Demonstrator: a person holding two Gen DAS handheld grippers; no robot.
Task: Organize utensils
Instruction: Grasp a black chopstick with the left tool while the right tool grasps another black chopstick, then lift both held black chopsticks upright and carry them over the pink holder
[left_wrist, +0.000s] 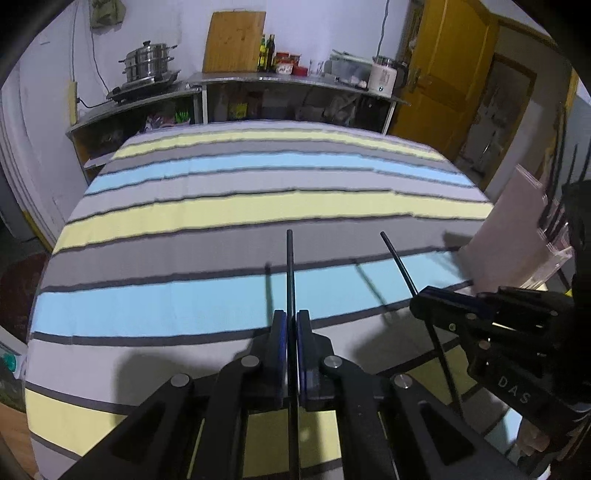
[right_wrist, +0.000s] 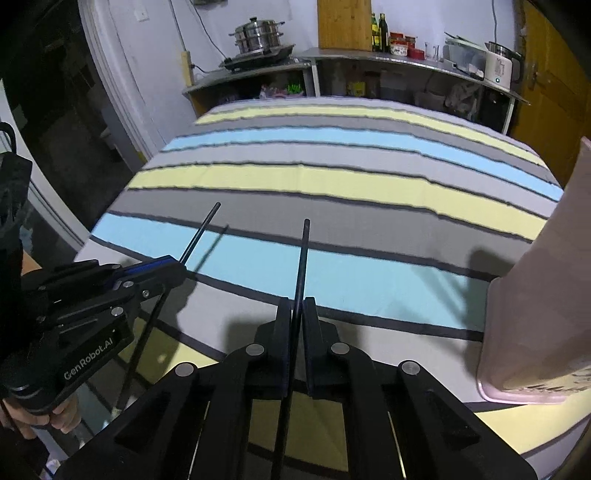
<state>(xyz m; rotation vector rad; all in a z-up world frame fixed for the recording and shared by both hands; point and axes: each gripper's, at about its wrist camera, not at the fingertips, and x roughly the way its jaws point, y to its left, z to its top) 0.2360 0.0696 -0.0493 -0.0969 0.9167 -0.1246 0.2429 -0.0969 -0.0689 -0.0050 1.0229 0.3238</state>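
My left gripper (left_wrist: 291, 317) is shut on a thin black chopstick (left_wrist: 289, 258) that points forward above the striped tablecloth (left_wrist: 221, 210). My right gripper (right_wrist: 296, 304) is shut on a second black chopstick (right_wrist: 303, 254), also held above the cloth. In the left wrist view the right gripper (left_wrist: 417, 299) shows at the right with its chopstick (left_wrist: 397, 258). In the right wrist view the left gripper (right_wrist: 177, 264) shows at the left with its chopstick (right_wrist: 201, 230). A pink utensil holder (right_wrist: 535, 295) stands on the table at the right; it also shows in the left wrist view (left_wrist: 506, 229) with dark utensils in it.
A steel counter (left_wrist: 295, 79) runs behind the table with a steamer pot (left_wrist: 147, 61), a wooden cutting board (left_wrist: 232, 37), bottles, jars and a white kettle (left_wrist: 382, 75). A yellow door (left_wrist: 447, 70) is at the back right.
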